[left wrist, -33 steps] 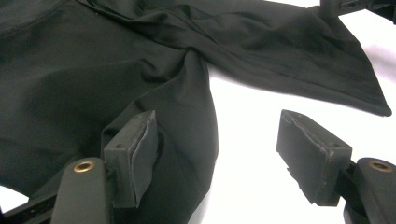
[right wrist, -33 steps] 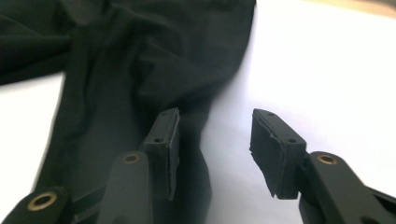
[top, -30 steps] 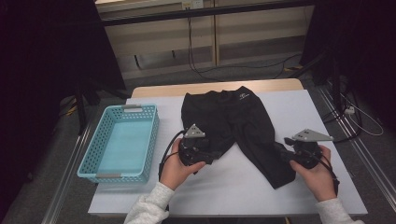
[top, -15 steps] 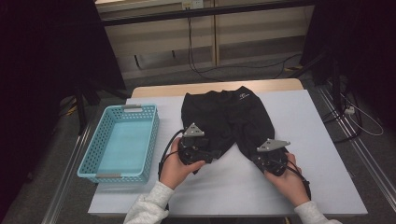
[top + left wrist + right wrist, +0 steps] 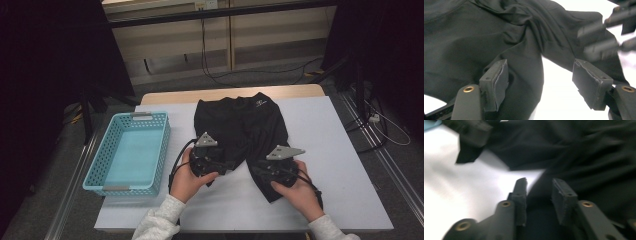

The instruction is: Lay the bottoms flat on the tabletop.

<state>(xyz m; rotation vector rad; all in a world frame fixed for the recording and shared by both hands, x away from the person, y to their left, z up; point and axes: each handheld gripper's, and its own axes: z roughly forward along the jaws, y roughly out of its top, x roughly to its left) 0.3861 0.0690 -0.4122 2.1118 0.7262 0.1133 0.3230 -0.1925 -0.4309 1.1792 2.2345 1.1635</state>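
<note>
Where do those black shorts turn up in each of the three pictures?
High view: the black shorts lie spread on the white table, right of the blue basket.
Left gripper view: they cover the upper left, one leg running down between the jaws.
Right gripper view: they cover the top and right, with cloth between the jaws.
Shared landmark: the bright wedge of white table between the two legs shows in all three views.

From above my side, one camera looks forward and down over the whole worktop [image 5: 345, 150], while the cameras riding my two tongs peer close along their jaws, both sharing the black shorts [image 5: 245, 130].
</note>
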